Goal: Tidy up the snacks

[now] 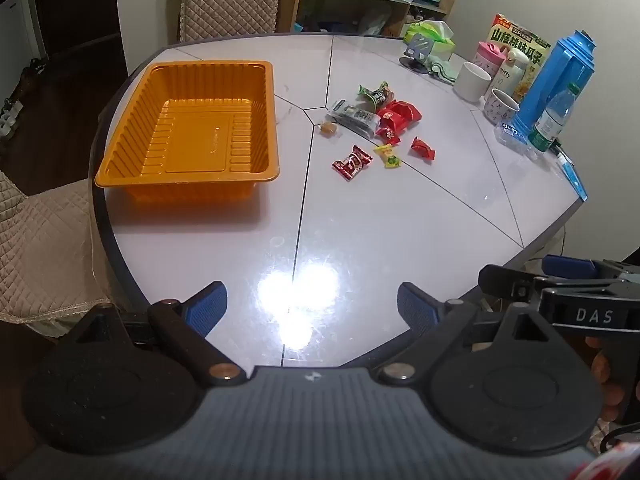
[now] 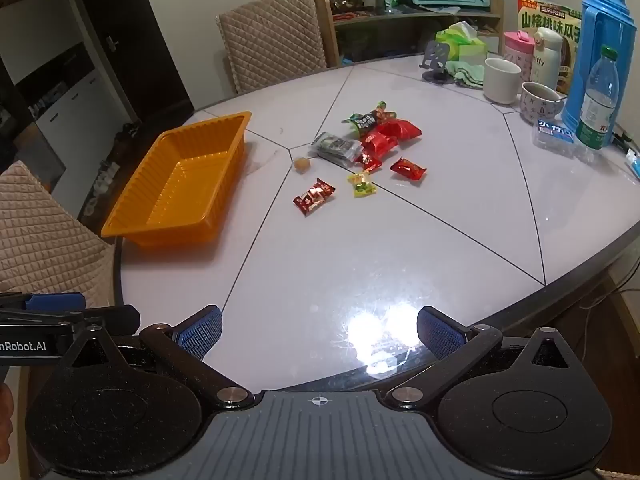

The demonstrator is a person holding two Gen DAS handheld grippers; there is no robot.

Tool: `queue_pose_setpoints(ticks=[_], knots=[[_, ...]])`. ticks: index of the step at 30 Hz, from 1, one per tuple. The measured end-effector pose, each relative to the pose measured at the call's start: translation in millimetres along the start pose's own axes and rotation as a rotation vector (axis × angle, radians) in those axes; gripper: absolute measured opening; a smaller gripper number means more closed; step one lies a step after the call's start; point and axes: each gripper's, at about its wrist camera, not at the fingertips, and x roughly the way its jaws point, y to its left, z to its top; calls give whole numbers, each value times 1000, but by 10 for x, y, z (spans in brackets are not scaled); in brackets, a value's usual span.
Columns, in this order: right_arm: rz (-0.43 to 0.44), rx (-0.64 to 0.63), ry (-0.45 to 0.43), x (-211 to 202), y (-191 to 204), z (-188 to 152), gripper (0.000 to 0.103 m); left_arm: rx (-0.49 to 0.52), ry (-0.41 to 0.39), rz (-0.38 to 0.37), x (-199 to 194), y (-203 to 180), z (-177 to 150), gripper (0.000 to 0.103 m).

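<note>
Hovering over the near edge of the round white table [image 1: 360, 220], we hold the left gripper [image 1: 312, 304] and the right gripper [image 2: 319, 330] spread wide, nothing between the blue pads. At the table's left edge sits an orange ribbed plastic tray [image 1: 192, 76], with nothing in it. Near the table's middle lie the snacks [image 1: 372, 124]: a loose heap of red foil packets, a grey-silver pack [image 2: 336, 146] and a green-and-dark wrapper [image 2: 370, 118]. Apart from the heap, toward us, lie a dark red candy [image 2: 314, 196], a yellow-green sweet [image 2: 362, 185], a red foil candy [image 2: 408, 169] and a small brown cube [image 2: 302, 164]. Along the far right edge stand cups, a blue thermos [image 1: 560, 80] and a water bottle [image 2: 600, 100].
</note>
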Motion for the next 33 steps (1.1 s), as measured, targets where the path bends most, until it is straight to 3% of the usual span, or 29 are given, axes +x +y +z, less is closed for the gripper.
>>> queue_pose_setpoints(ticks=[33], knots=[[3, -26, 10, 92, 144, 72, 103, -27, -2, -5, -14, 94, 27, 91]])
